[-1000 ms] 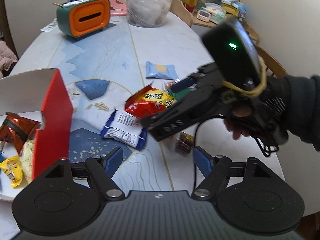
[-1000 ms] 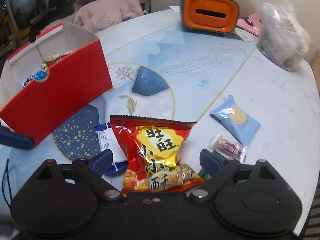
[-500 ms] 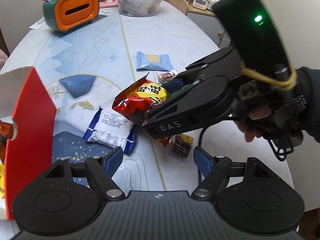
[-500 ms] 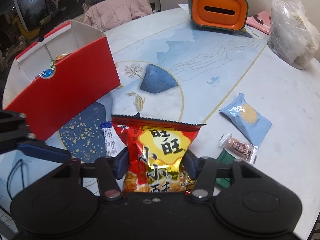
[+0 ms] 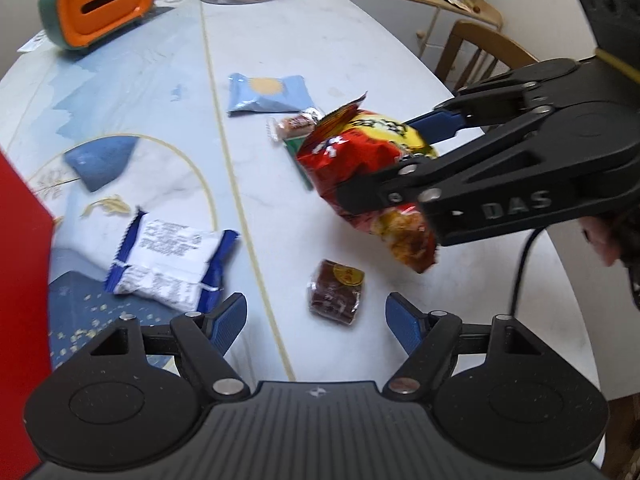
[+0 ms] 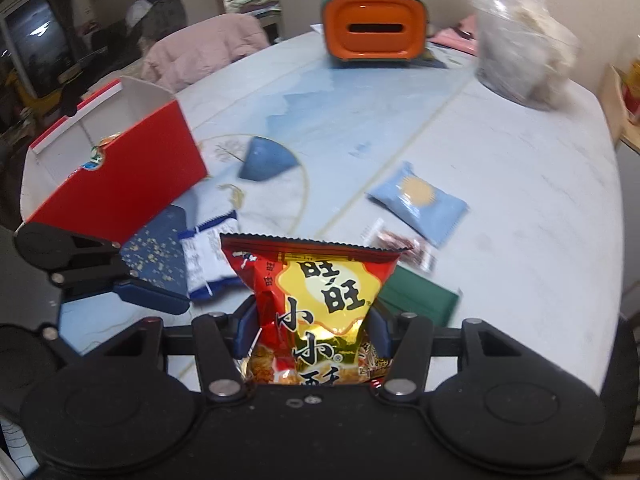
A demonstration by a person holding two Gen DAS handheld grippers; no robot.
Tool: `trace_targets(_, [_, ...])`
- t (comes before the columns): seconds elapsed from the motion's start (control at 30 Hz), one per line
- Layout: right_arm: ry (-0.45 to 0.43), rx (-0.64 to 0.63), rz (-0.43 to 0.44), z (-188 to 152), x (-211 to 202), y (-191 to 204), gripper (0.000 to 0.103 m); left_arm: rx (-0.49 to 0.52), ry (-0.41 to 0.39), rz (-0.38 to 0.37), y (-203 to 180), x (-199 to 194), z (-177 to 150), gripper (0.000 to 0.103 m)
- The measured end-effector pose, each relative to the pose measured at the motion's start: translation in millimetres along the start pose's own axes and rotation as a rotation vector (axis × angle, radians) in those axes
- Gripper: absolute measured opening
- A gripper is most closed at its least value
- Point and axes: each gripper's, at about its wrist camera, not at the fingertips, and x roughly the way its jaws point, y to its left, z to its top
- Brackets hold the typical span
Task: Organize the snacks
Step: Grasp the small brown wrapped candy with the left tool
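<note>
My right gripper (image 6: 312,332) has its jaws clamped on the lower half of the red-and-yellow crinkly foil snack bag (image 6: 320,300), one blue pad on each flank, and the bag is lifted clear of the pale marbled counter (image 5: 360,48). From the left wrist view the bag (image 5: 360,160) hangs tilted, its serrated top seam pointing toward the red cardboard box (image 6: 116,168). I judge it light, puffy and soft: the foil buckles under the pads, and whatever is inside is probably brittle, so squeezing harder would crush it. Foil is also slippery, so I would keep the hold low on the bag's body, where the contents give the pads something to bite on; the flat seam alone would slide.

My left gripper (image 5: 316,320) has its jaws standing open with nothing between them, hovering just this side of a small dark-brown wrapped sweet (image 5: 336,292). That one looks dense and firm, best pinched across its short sides.

Between the box and the sweet lies a white-and-blue plastic biscuit packet (image 5: 168,268), flat and likely fragile. Farther from the box, beyond the held bag, sit a pale blue pillow packet with a yellow sun (image 5: 268,94) and a small clear-wrapped reddish sweet (image 5: 296,124); the blur keeps me from saying whether those two touch.

The box already holds a few wrappers, so it looks like the place to go.
</note>
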Motion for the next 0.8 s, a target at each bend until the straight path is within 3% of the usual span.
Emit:
trace_targets(0.07, [-0.001, 0.014, -0.005, -6, -4, -3, 0.054, 0.027, 0.000, 0.002, -5, 6, 0, 0.072])
trace_targets(0.23, [0.006, 0.037, -0.018, -18, -7, -9, 0.054, 0.084, 0.012, 0.004, -15, 20, 1, 0.054])
trace_targets(0.3, [0.006, 0.049, -0.023, -22, -9, -11, 0.054, 0.105, 0.010, 0.002, -18, 23, 0, 0.041])
trace_targets(0.4, [0.005, 0.061, -0.032, -26, -11, -13, 0.054, 0.130, -0.004, 0.010, -21, 25, 0, 0.033])
trace_targets(0.8, [-0.012, 0.098, -0.075, -26, -27, 1, 0.054, 0.055, -0.058, 0.015, -5, -4, -4, 0.029])
